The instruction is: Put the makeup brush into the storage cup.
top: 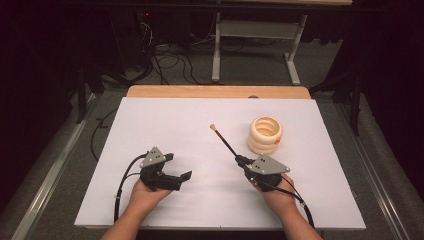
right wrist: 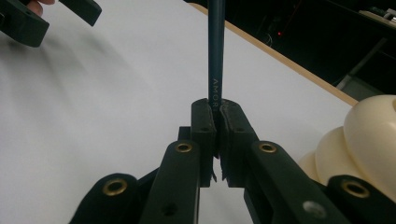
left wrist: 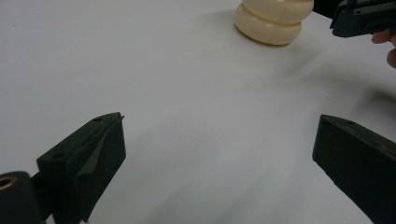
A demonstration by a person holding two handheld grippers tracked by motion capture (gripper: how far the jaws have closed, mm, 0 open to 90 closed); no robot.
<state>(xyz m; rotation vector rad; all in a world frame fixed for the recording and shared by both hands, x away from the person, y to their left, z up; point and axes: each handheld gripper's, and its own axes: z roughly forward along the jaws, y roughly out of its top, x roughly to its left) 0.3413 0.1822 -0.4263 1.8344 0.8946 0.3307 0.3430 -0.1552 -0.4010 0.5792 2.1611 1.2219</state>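
Gripping one brush (top: 225, 141) in right gripper (top: 243, 162); left gripper (top: 180, 170) gaping wide, holding nothing; one ring stack (top: 265, 135) sitting just right of brush.

High view looks down on the table (top: 150, 130); both gripper views skim it closely.

White-topped bench (top: 165, 125) with bare wooden far edge.

Carries a stack of cream rings (top: 265, 135), standing upright directly on the white surface, toward the right and far side. Otherwise plain white all around the rings.
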